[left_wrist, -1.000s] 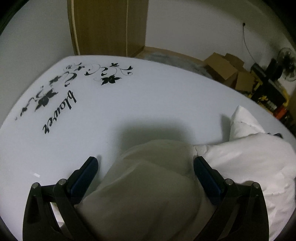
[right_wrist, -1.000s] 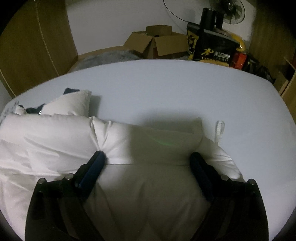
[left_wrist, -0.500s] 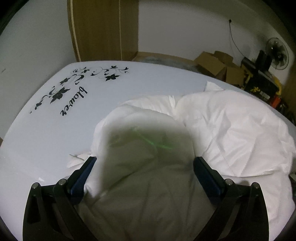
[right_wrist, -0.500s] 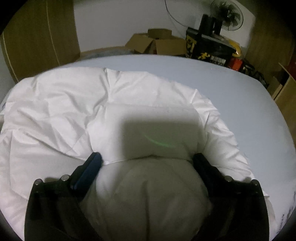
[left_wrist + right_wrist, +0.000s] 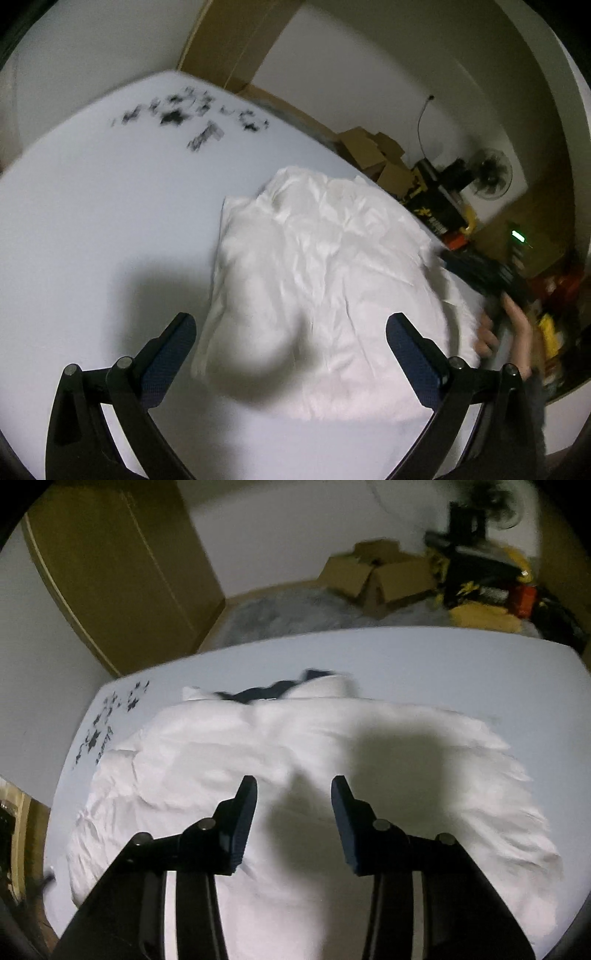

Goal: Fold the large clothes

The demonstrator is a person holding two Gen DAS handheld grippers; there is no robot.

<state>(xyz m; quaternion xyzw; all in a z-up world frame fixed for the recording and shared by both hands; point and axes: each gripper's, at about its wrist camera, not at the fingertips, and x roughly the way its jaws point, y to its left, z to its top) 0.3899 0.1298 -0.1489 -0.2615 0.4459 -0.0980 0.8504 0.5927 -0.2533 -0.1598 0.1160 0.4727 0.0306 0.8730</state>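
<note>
Scene: A puffy white jacket point(image 5: 332, 280) lies bunched in a folded heap on a pale tabletop point(image 5: 92, 221), its dark lining point(image 5: 273, 692) showing at the far edge in the right wrist view.
Left claw point(image 5: 291, 339): Spread wide and empty, hovering above the near left edge of the jacket, touching nothing.
Right claw point(image 5: 293, 794): Parted by a narrower gap, poised over the middle of the jacket; no cloth sits between its fingers.
Background: A black floral print point(image 5: 192, 114) marks the tabletop's far corner; cardboard boxes point(image 5: 373, 579) and a fan point(image 5: 491, 179) stand beyond.
Step in hand: Likely choosing the next grip for another fold.
Doing it well: The padding looks springy, so each claw should pinch a firm edge or seam, both lifting together, laying the layer down square, then pressing the air out.
Risk: A shallow pinch on slick fabric may slip.
</note>
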